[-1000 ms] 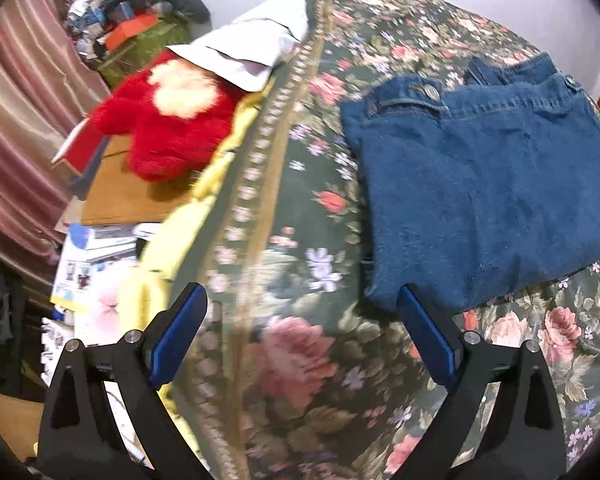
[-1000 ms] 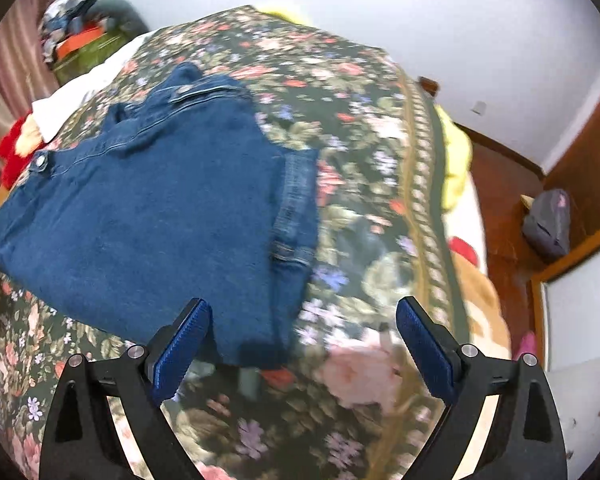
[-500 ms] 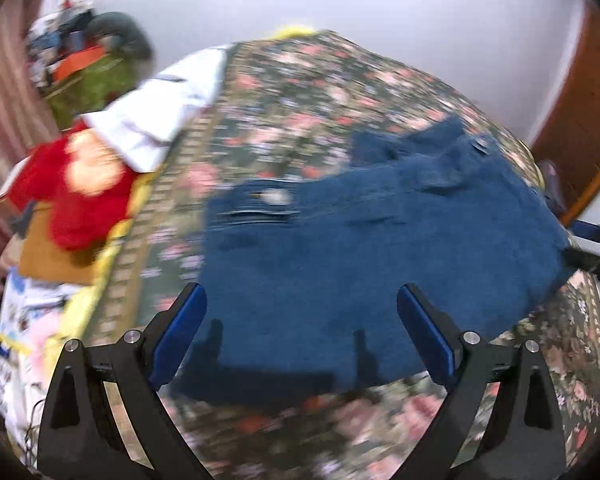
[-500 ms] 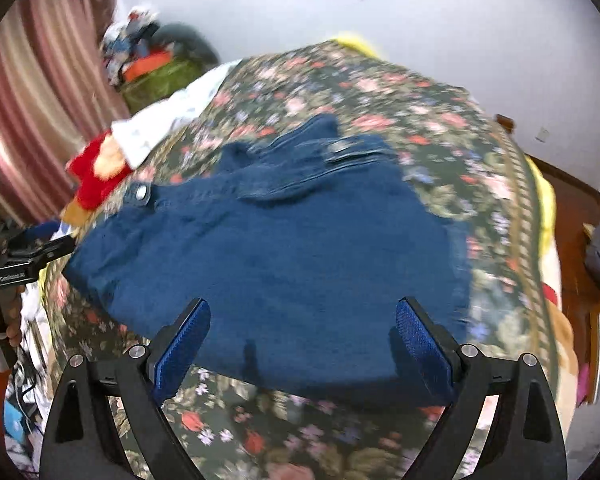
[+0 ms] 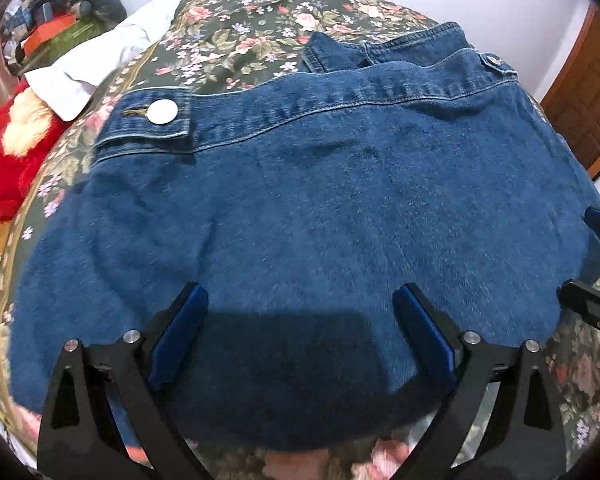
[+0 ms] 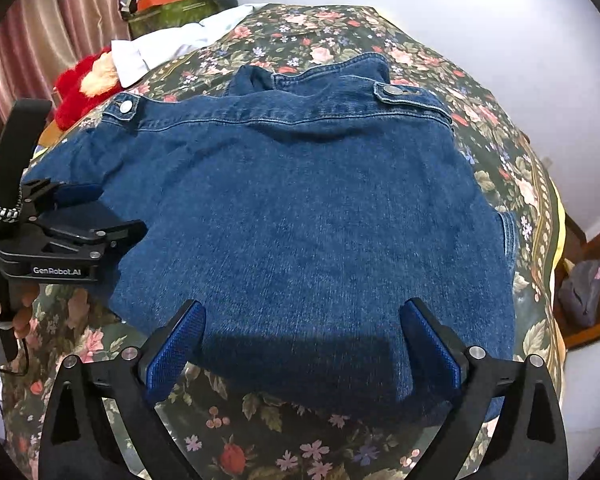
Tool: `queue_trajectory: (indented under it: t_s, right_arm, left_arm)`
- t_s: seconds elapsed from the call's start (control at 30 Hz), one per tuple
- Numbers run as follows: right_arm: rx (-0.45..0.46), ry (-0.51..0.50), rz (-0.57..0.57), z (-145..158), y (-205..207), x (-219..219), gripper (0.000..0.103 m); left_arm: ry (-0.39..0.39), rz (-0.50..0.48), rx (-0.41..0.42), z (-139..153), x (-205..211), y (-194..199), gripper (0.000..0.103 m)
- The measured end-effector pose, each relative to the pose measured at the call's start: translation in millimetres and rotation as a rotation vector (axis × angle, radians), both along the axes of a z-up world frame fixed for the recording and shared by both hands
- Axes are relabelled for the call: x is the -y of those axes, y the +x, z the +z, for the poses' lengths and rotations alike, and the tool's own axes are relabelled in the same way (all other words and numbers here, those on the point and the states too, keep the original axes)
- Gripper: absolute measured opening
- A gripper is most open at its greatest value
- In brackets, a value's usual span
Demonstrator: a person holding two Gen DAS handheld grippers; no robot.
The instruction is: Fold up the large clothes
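A blue denim jacket [image 5: 320,208] lies flat, partly folded, on the floral bedspread [image 5: 260,20], its buttoned hem band toward the far side. My left gripper [image 5: 300,296] hovers open over the jacket's near-left part, nothing between its blue pads. In the right wrist view the jacket [image 6: 300,208] fills the middle, and my right gripper [image 6: 303,308] hangs over its near edge with the jaws opening and only cloth below them. The left gripper [image 6: 100,210] shows there at the jacket's left edge, held by a hand [image 6: 4,312].
A red plush toy [image 5: 8,168] and a white pillow [image 5: 100,60] lie at the bed's far left, with piled boxes [image 6: 160,0] behind. A pink curtain [image 6: 40,40] hangs on the left. A grey bag [image 6: 582,292] sits on the floor right of the bed.
Both grippers have swung inward from the jacket's outer sides to over its near edge. The jacket now fills both views. The right wrist has rolled.
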State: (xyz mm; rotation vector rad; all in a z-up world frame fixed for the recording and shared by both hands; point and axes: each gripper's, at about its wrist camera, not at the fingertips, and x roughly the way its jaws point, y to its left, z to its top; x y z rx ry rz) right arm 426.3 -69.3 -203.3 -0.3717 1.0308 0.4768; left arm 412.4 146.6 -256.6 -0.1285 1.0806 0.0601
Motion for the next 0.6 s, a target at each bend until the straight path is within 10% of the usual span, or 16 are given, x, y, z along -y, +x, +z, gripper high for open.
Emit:
queue_trajectory:
  t_s: [0.33, 0.6]
  right_arm:
    - [0.057, 0.081, -0.005, 36.7, -12.2, -3.9, 0.099]
    - [0.162, 0.004, 0.021, 39.1, -21.0, -27.5, 0.100]
  left_arm:
    - [-0.099, 0.274, 0.184, 62.1, -63.1, -70.4, 0.096]
    - [-0.379, 0.564, 0.183, 37.7, -107.0, -128.8, 0.096]
